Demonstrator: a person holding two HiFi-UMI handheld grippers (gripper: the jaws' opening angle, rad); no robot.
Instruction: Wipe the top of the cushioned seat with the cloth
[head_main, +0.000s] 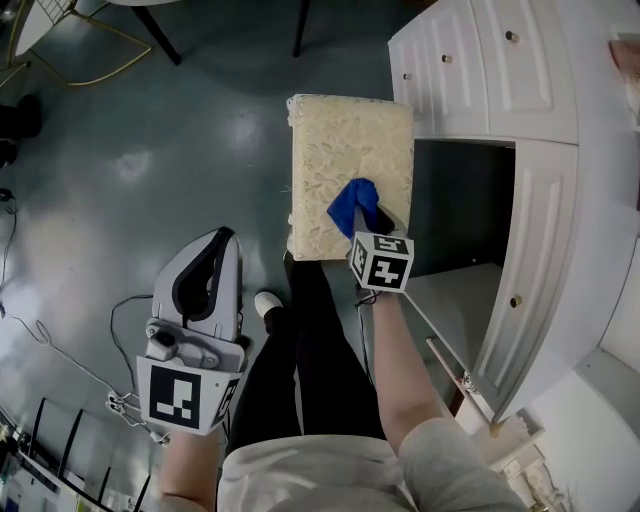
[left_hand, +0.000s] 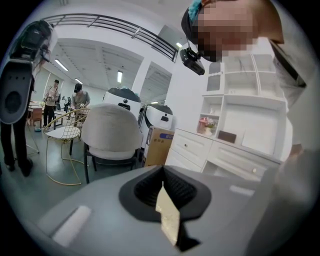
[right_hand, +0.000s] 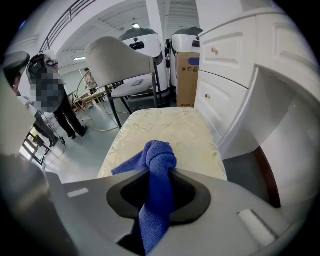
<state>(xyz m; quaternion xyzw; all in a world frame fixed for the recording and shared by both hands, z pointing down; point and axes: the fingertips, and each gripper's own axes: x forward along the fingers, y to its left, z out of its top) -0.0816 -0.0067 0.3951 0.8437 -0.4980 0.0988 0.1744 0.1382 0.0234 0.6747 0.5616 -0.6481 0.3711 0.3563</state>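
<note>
Wiping is in hand: the blue microfibre cloth (right_hand: 158, 159) is clamped in the right gripper (right_hand: 159, 186) and bunched just ahead of it on the cream patterned cushioned seat (right_hand: 165, 127). Pressed strokes toward the far edge are called for next.

Glossy dark floor (head_main: 150, 140) — cream cushioned seat (head_main: 340, 150) on it, blue cloth (head_main: 350, 204) on the seat's near part

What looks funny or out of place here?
The left gripper pinches a pale scrap in its jaws, off over the floor. A white cabinet door stands open beside the cushioned seat. The right gripper grips the blue cloth over the seat, as expected. Nothing looks spilled or broken.
</note>
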